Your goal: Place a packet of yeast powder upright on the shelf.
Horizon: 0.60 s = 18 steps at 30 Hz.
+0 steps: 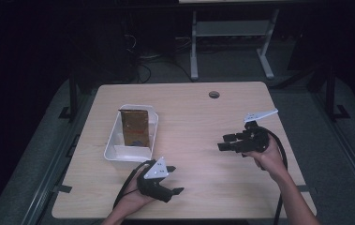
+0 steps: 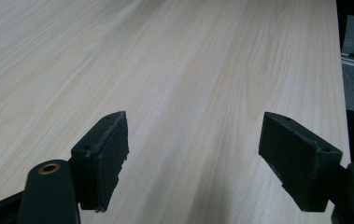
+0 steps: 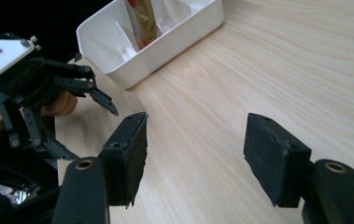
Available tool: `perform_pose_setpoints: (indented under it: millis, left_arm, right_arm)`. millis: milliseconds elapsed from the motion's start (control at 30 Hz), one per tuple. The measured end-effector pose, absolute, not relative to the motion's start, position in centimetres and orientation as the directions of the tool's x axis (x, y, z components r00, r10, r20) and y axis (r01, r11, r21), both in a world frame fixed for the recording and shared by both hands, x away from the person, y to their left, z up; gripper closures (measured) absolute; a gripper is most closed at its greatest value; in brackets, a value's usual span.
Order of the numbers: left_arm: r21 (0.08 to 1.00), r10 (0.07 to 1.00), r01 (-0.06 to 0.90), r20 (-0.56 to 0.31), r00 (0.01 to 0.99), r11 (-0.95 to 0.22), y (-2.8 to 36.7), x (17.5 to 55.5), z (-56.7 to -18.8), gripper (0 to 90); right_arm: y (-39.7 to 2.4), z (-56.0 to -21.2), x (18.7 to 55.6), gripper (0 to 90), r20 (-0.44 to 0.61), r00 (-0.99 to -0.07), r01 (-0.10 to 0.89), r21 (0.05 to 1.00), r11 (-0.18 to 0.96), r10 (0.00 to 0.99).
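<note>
Left gripper [image 1: 177, 179] and right gripper [image 1: 222, 142] fingers wide apart (nothing between them), above the table [image 1: 203, 112].

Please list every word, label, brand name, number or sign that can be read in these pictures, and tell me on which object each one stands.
No text can be read.
Brown packet standing in the white bin: it shows dark marks near its bottom, too small and blurred to read.
Grey plate on the left gripper: blank, screw holes only.
Grey plate on the right gripper: blank.
Table: plain wood grain, no writing.
</note>
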State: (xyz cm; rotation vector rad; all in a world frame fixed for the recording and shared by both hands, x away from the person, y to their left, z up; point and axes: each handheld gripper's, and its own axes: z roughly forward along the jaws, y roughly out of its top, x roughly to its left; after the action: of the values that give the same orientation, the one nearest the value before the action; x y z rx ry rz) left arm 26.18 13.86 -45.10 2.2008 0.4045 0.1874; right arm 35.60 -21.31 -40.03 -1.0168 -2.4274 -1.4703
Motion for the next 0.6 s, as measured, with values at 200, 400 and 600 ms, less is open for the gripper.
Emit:
perform_pose_setpoints:
  millis: [200,400,600]
  left_arm:
    - [0.791,0.35,0.219,-0.007,0.937,-0.572,13.8,26.2,-45.1,23.7]
    - [0.79,0.351,0.221,-0.008,0.936,-0.572,13.8,26.2,-45.2,23.7]
    - [0.787,0.35,0.223,-0.009,0.937,-0.575,13.8,26.2,-45.2,23.7]
  right_arm:
    - [-22.4,-40.6,34.5,39.0,0.433,-0.759,0.608,0.738,0.293,0.486]
    - [-23.6,-41.5,33.3,38.9,0.44,-0.746,0.623,0.726,0.29,0.5]
    - [-24.7,-42.7,32.3,38.9,0.452,-0.73,0.637,0.721,0.273,0.512]
